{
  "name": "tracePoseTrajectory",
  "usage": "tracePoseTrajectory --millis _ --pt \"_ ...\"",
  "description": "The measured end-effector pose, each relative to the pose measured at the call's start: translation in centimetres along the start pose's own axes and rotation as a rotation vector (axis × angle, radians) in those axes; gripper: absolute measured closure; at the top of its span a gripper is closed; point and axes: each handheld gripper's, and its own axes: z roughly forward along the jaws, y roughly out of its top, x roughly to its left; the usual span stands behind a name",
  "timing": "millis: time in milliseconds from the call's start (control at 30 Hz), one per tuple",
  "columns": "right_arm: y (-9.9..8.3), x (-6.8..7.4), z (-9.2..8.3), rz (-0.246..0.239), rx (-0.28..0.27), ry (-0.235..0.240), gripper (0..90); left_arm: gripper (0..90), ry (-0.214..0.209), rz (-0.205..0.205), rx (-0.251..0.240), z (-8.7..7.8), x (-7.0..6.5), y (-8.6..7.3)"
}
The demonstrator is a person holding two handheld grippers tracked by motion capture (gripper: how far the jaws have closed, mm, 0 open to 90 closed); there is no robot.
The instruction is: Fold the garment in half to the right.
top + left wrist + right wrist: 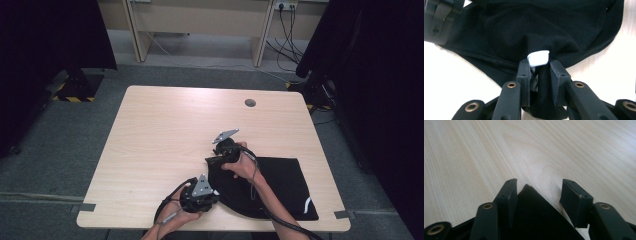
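A black cloth (285, 182) lies on the right front part of the pale wood table (165, 130), with a fold drawn toward the middle. My left gripper (215, 193) sits at the front edge, shut on a bunched bit of the cloth (544, 30); a small white tag (538, 58) sticks out between its pads. My right gripper (213, 159) is over the cloth's far left corner. Its jaws straddle that pointed corner (534, 212); one finger (507, 195) lies against the cloth and the other finger (574, 197) stands apart, so the gripper (539, 186) is open.
A round cable hole (250, 103) sits near the table's far edge. A white mark (307, 204) shows on the cloth's front right. The right gripper's body (439, 20) shows at the top left of the left gripper view. Dark curtains flank the table.
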Motion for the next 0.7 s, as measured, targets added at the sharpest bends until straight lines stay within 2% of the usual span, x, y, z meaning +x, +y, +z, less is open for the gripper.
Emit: tracePoseTrajectory --millis 33,167,233,300,367,400,467,633,667,700 --pt "0.0 0.0 0.1 -0.016 -0.008 0.002 52.5 72.6 0.0 -0.002 -0.001 0.0 0.0 0.0" --pt "0.1 0.2 -0.2 -0.045 0.017 0.025 72.9 73.6 0.004 0.002 -0.005 -0.1 0.1 0.1" --pt "0.1 0.4 -0.3 -0.042 0.029 0.032 78.5 74.1 0.002 -0.002 -0.008 -0.3 0.2 0.1" --pt "0.1 0.3 -0.5 -0.054 0.017 0.035 82.2 74.7 0.009 0.009 -0.012 -0.5 0.3 0.3" --pt "0.3 0.2 -1.1 -0.055 -0.014 0.045 83.8 75.1 0.006 0.013 -0.025 -0.8 0.4 0.5" --pt "0.4 0.2 -1.5 -0.058 -0.031 0.047 84.1 75.2 0.013 0.031 -0.034 -1.0 0.5 0.7" --pt "0.9 0.2 -2.5 -0.058 -0.068 0.055 84.4 75.4 0.004 0.022 -0.04 -1.7 0.6 1.0" --pt "1.9 0.4 -4.8 -0.066 -0.157 0.077 84.7 75.6 -0.009 0.031 -0.074 -4.1 0.6 2.3" --pt "2.0 0.5 -5.3 -0.067 -0.177 0.085 84.8 75.6 -0.019 0.049 -0.084 -4.9 0.6 3.1" --pt "2.0 0.5 -5.3 -0.067 -0.177 0.085 84.8 75.6 -0.019 0.049 -0.084 -4.9 0.6 3.1"
